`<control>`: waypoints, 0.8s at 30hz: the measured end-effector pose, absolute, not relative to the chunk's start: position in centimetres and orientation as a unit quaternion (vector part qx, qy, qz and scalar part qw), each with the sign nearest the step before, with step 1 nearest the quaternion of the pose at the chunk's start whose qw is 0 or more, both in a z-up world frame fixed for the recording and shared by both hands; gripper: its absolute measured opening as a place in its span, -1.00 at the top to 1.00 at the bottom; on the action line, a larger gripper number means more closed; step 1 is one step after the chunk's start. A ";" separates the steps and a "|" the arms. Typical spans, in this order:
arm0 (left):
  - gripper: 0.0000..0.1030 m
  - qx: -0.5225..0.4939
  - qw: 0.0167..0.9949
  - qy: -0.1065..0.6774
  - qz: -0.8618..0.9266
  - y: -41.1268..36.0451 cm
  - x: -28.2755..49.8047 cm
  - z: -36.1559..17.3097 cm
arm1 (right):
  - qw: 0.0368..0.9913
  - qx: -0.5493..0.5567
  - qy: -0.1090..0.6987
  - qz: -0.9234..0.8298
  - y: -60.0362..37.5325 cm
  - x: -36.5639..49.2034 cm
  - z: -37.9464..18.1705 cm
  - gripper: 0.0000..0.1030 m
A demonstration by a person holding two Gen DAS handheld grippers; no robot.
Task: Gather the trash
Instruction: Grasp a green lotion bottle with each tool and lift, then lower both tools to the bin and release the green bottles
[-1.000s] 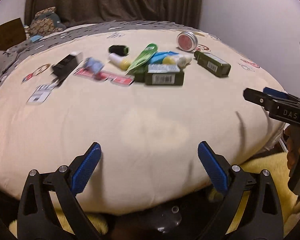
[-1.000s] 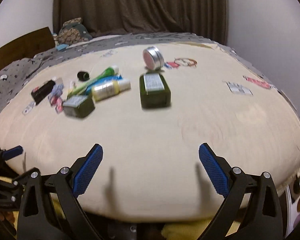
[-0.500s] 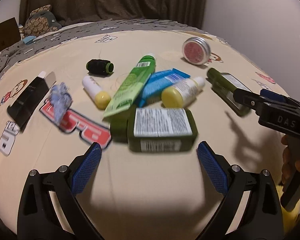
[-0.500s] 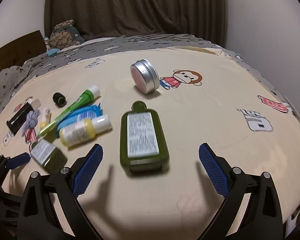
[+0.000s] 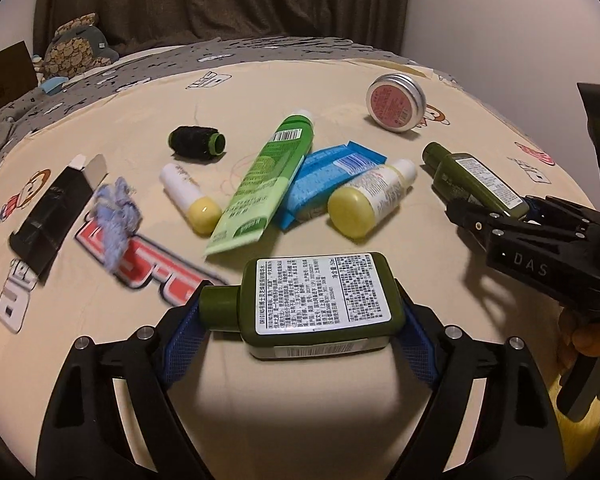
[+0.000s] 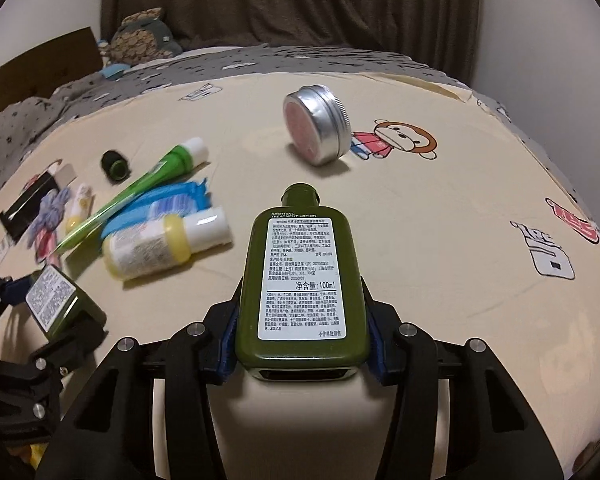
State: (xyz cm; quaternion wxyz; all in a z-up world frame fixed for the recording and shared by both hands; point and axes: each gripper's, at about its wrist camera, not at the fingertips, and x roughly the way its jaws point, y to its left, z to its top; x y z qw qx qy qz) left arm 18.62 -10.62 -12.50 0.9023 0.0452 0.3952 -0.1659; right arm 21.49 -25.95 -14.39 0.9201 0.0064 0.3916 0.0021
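left gripper (image 5: 300, 320): clamped end to end on small green bottle (image 5: 320, 300), lying sideways on bedsheet (image 5: 440, 240)
right gripper (image 6: 302, 344): clamped on large green lotion bottle (image 6: 302, 280), cap pointing away, on bedsheet

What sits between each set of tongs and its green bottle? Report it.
Nothing visible. The left tongs already have their blue pads at both ends of the small green bottle, and the right tongs clamp the sides of the large green bottle. Both bottles lie on the bedsheet.
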 end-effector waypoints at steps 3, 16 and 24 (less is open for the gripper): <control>-0.56 0.045 0.904 0.390 -0.168 -10.0 16.9 -12.1 | 0.923 0.003 0.385 0.010 -25.7 19.3 -13.9 0.02; -0.56 0.053 0.920 0.349 -0.169 -6.3 6.7 -9.9 | 0.942 -0.016 0.329 0.062 -22.6 5.2 -10.4 0.02; -0.56 0.073 0.910 0.364 -0.182 -5.3 1.5 -11.2 | 0.932 -0.001 0.351 0.088 -21.7 -0.6 -11.9 0.02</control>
